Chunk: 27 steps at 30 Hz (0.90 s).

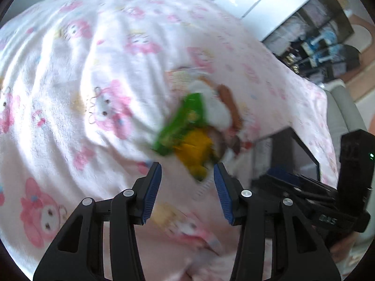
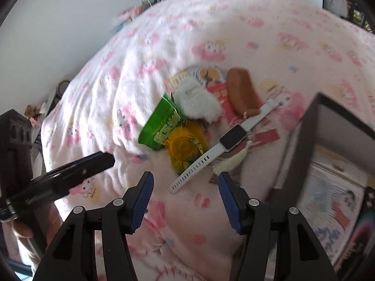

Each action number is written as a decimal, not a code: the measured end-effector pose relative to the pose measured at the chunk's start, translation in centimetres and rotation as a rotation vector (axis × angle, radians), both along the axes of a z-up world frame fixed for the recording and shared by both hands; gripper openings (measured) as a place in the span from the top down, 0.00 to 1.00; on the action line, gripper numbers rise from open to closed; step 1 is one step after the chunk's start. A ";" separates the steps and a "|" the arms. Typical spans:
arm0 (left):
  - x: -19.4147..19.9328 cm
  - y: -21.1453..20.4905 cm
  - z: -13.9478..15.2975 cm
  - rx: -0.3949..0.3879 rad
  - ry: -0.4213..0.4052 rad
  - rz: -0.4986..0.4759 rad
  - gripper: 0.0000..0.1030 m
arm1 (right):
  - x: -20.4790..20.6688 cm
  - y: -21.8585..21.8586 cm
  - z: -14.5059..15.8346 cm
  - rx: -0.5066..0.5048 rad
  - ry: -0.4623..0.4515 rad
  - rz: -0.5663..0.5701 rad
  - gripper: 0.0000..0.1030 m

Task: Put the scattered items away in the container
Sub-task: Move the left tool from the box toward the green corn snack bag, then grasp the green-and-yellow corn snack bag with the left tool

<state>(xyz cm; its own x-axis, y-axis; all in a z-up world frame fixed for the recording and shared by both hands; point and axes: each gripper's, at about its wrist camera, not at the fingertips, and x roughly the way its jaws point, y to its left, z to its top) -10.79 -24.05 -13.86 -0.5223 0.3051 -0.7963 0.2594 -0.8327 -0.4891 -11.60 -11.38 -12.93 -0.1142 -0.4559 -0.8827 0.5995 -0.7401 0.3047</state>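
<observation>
Nearest in right wrist view: right hand-held gripper (image 2: 186,181), jaws spread wide, nothing btwn them, hovering over the bed (image 2: 192,253) w/ its pink cartoon-print blanket. Just ahead of the tips lies a white-strap smartwatch (image 2: 219,145), dark square face up, strap running diagonally. Touching its strap on the left is a yellow packet (image 2: 185,146), and overlapping that, a green snack packet (image 2: 161,126). Behind those, a white fluffy puff (image 2: 199,104); to its right a brown wooden comb (image 2: 243,93) resting on a red card (image 2: 220,96). A round tin (image 2: 207,73) sits farthest back in the pile. To the right, near the watch, the dark-walled container (image 2: 307,126) stands open, printed paper visible inside.

Left wrist view: left hand-held gripper (image 1: 187,176) also spread, empty, tips just short of the yellow packet (image 1: 196,147); pic is blurred. Other gripper body shows at lower right. Beyond the bed, a dark shelf unit (image 1: 323,37), contents too blurry to ID.
</observation>
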 end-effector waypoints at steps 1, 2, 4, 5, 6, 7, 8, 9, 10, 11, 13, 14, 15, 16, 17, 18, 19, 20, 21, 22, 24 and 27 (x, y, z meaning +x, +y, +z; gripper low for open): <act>-0.6 -0.4 -0.8 0.004 -0.009 0.003 0.55 | -0.5 -0.2 -0.5 0.006 -0.010 -0.005 0.48; -1.3 -0.7 -1.5 0.005 -0.017 0.004 0.55 | -0.8 -0.4 -0.7 0.009 -0.015 -0.009 0.48; -2.8 -1.1 -3.0 0.011 -0.024 0.008 0.55 | -1.3 -0.7 -1.4 0.023 -0.017 -0.011 0.48; -3.5 -1.2 -3.6 0.020 -0.026 0.007 0.55 | -1.5 -0.8 -1.7 0.031 -0.020 -0.008 0.48; -4.2 -1.3 -4.1 0.027 -0.032 0.009 0.55 | -1.6 -0.8 -2.0 0.035 -0.026 -0.006 0.48; -4.8 -1.3 -4.5 0.029 -0.035 0.008 0.55 | -1.6 -0.8 -2.2 0.035 -0.034 -0.006 0.48; -5.3 -1.2 -4.9 0.034 -0.037 0.002 0.69 | -1.7 -0.8 -2.4 0.035 -0.040 -0.006 0.48; -5.8 -1.1 -5.3 0.034 -0.043 0.004 0.93 | -1.9 -0.7 -2.5 0.034 -0.043 -0.015 0.48; -5.8 -0.9 -5.2 0.017 -0.047 0.012 0.92 | -1.9 -0.5 -2.6 0.032 -0.041 -0.029 0.48; -5.9 -0.7 -5.1 0.006 -0.047 0.012 0.94 | -2.0 -0.3 -2.6 0.029 -0.031 -0.050 0.48; -5.3 -0.6 -4.8 0.026 -0.052 0.015 0.96 | -2.2 0.2 -2.3 0.013 -0.012 -0.081 0.48; -4.7 -0.6 -4.6 0.064 -0.061 0.015 0.97 | -2.4 0.4 -2.1 -0.001 -0.011 -0.088 0.48; -3.9 -0.6 -4.4 0.104 -0.076 0.013 0.99 | -2.6 0.5 -2.0 -0.013 -0.016 -0.091 0.48; -3.0 -0.6 -4.1 0.131 -0.088 0.005 0.99 | -2.8 0.6 -1.9 -0.018 -0.022 -0.090 0.48; -2.3 -0.4 -3.6 0.151 -0.097 -0.005 1.00 | -3.0 0.5 -1.9 -0.017 -0.029 -0.087 0.48; -1.3 -0.1 -3.1 0.168 -0.104 -0.024 1.00 | -3.2 0.4 -1.9 -0.010 -0.035 -0.080 0.48; -0.4 0.4 -2.7 0.167 -0.112 -0.051 1.00 | -3.2 0.2 -2.0 -0.001 -0.038 -0.067 0.48; 0.3 1.0 -2.5 0.156 -0.128 -0.086 0.97 | -3.2 0.0 -2.2 0.008 -0.042 -0.051 0.48; 0.9 1.4 -2.5 0.145 -0.148 -0.115 0.96 | -3.2 -0.3 -2.5 0.015 -0.052 -0.034 0.48; 1.1 1.5 -2.7 0.141 -0.158 -0.119 0.95 | -3.2 -0.7 -2.8 0.021 -0.065 -0.021 0.48; 1.2 1.0 -3.3 0.131 -0.176 -0.101 0.92 | -3.2 -1.4 -3.4 0.030 -0.088 0.000 0.48; 1.2 -0.6 -4.2 0.167 -0.186 -0.034 0.72 | -2.9 -3.0 -4.1 0.032 -0.125 0.069 0.48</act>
<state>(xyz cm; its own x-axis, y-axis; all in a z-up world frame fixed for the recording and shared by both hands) -9.61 -24.67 -18.04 -0.3585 0.4555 -0.8149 0.3316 -0.7538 -0.5673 -14.52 -14.43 -17.06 0.0283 -0.4303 -0.9023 0.6080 -0.7090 0.3572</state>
